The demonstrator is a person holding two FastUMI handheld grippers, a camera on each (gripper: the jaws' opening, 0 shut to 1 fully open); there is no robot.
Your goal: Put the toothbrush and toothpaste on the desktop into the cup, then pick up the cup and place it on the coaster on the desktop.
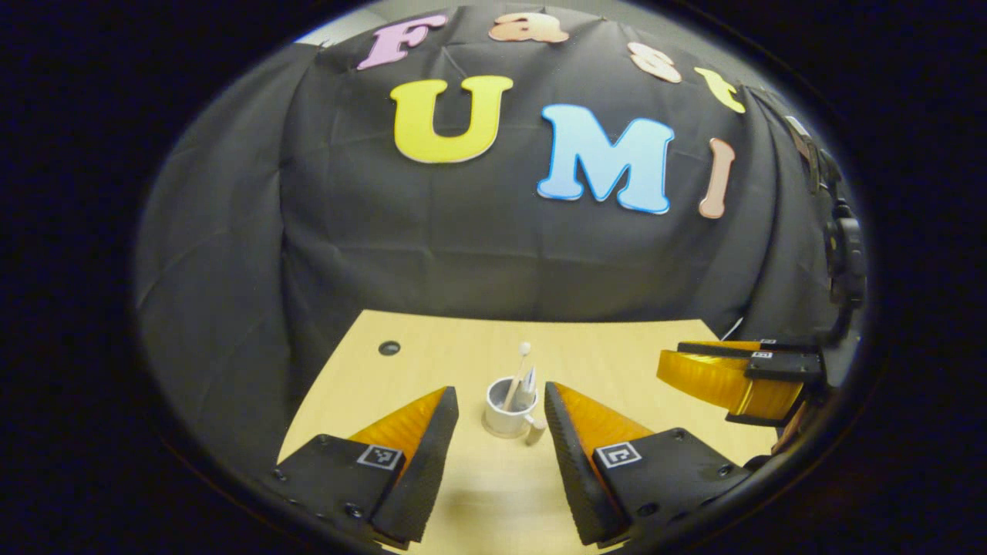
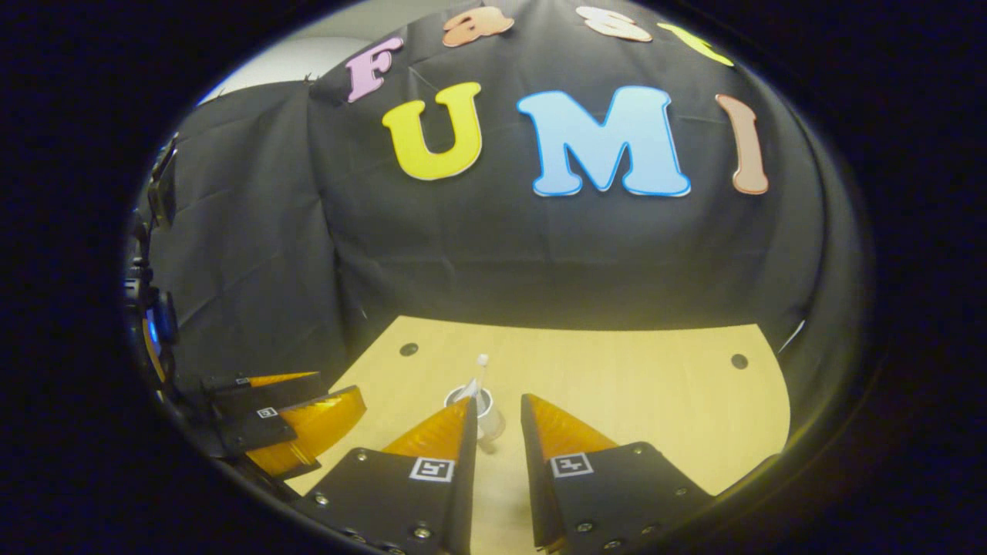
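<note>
The toothbrush [image 1: 518, 378] stands near-upright in the cup [image 1: 505, 416] (head up), both grippers' fingers [image 1: 420, 447] apart.

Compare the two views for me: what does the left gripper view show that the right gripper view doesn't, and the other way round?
Left gripper view: the cup stands in full sight beyond the open fingers of the left gripper, with the right gripper at the right edge and one dark hole in the desktop.
Right gripper view: the cup is partly hidden behind one finger of the right gripper, the left gripper sits low on the left, and a second hole lies far right.
Both: the toothbrush standing in the cup, the desktop, the black cloth wall.
</note>
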